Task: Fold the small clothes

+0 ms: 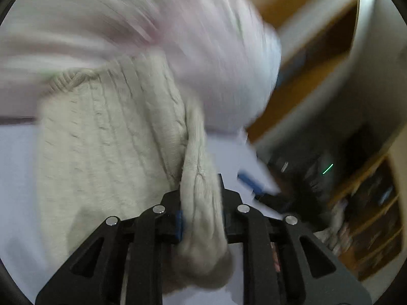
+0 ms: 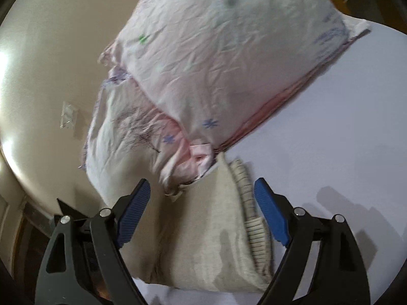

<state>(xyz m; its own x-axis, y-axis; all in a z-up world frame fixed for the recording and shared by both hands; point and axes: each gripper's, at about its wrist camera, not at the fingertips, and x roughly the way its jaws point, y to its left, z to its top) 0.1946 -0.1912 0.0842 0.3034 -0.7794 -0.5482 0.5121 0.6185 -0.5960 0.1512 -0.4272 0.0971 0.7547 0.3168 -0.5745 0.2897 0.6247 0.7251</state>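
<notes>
While our left gripper (image 1: 202,218) pinches the soft, floppy cream sweater (image 1: 106,137) on the bed (image 2: 330,137), our right gripper (image 2: 202,213) gapes above its ribbed hem, our best hold.

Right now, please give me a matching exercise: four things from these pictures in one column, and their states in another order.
1. left tongs
2. right tongs
3. cream knitted sweater
4. pink pillow

a. open
b. printed with small flowers
c. shut on knitted fabric
d. lying on the white sheet

Pairs: 1-c, 2-a, 3-d, 4-b
</notes>
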